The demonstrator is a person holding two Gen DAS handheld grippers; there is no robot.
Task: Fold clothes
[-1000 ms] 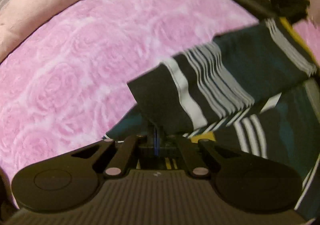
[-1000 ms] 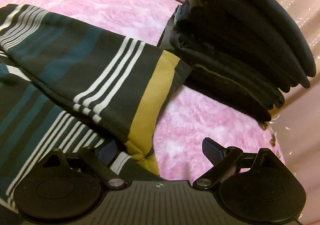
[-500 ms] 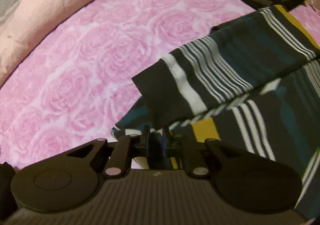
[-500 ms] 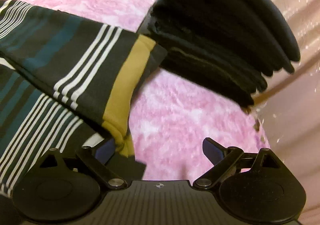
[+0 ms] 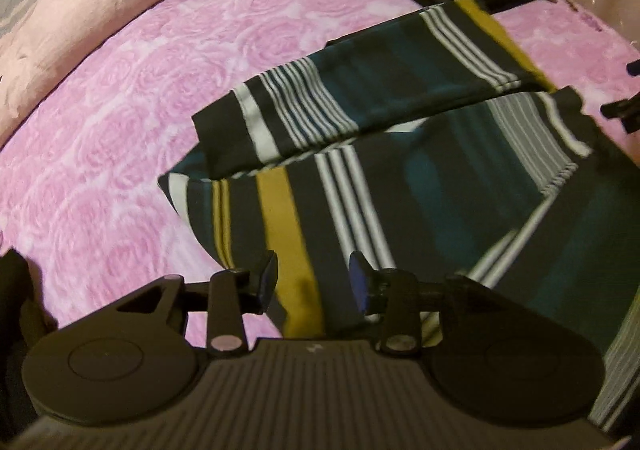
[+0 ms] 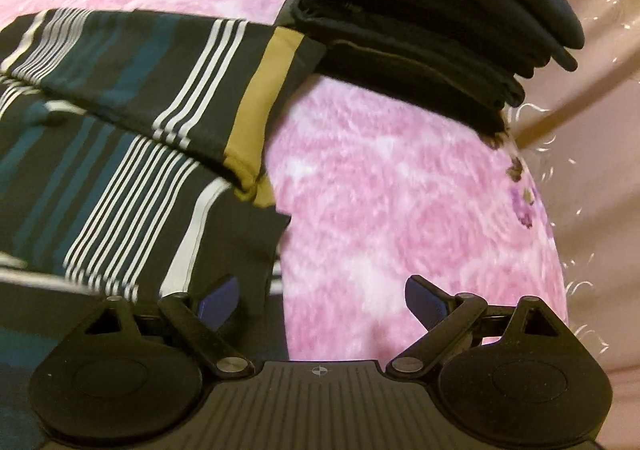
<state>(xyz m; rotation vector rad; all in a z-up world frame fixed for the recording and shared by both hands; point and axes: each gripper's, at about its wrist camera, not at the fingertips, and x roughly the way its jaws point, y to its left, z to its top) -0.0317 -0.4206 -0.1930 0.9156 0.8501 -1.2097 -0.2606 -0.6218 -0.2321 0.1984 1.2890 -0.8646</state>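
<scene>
Striped garment (image 5: 420,178) lies centre frame on pink rose blanket (image 5: 120,130), sleeve folded across the body. L gripper (image 5: 313,282) and R gripper (image 6: 320,300): both agape, holding nothing. Next fold: grip both hem corners evenly, keep edges aligned w/ stripes.

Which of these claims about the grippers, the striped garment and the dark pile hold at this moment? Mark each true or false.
1. The left gripper is clamped on the striped garment. False: its jaws stand apart, nothing between them.
2. The right gripper is open. True.
3. A folded-over strip lies across the striped garment. True.
4. The stack of dark clothes sits on top of the striped garment. False: it rests beside it on the pink blanket.
</scene>
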